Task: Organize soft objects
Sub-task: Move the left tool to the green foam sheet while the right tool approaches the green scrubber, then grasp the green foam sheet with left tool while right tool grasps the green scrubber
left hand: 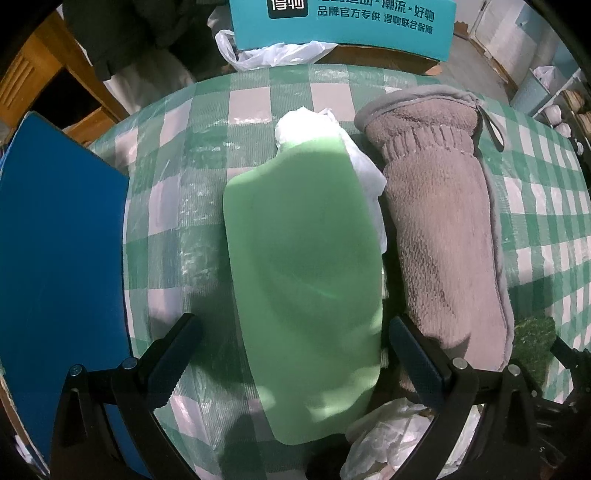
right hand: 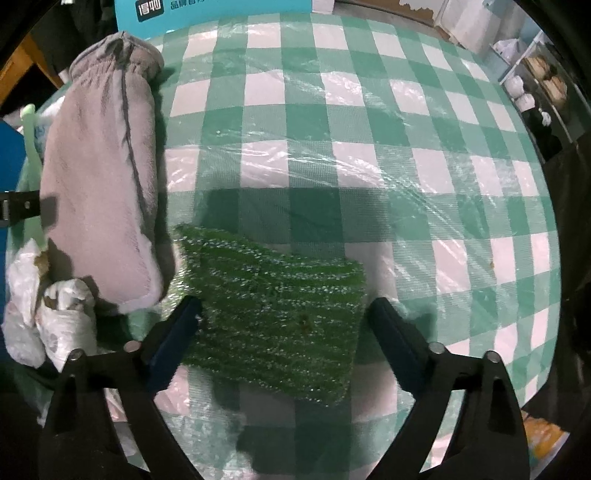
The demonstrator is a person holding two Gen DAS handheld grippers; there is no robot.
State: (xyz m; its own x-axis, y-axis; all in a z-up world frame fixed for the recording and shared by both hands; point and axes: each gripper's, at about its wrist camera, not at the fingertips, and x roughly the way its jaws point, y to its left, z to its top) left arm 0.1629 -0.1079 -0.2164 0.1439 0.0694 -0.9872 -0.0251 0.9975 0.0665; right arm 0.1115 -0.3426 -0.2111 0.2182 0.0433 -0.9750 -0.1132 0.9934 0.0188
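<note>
A pale green soft pad point(left hand: 303, 266) lies on the green-checked tablecloth point(left hand: 173, 155), partly over a white plastic bag point(left hand: 362, 166). My left gripper point(left hand: 295, 354) points down over the pad's near end. It is open, with a finger on each side and neither pad pressing. A grey-brown fuzzy mitten point(left hand: 439, 229) lies right beside the pad. In the right wrist view a dark green glittery cloth point(right hand: 273, 314) lies flat between the fingers of my right gripper point(right hand: 284, 325). That gripper is open, with its fingertips at the cloth's two side edges. The mitten point(right hand: 103, 184) lies to the cloth's left.
A blue board point(left hand: 55, 258) overhangs the table's left side. A teal printed box point(left hand: 340, 22) stands behind the far edge. Crumpled white bags point(right hand: 44, 317) sit near the mitten's closed end. Bare checked cloth point(right hand: 406, 129) stretches to the right, with shelves point(right hand: 535, 74) beyond the table.
</note>
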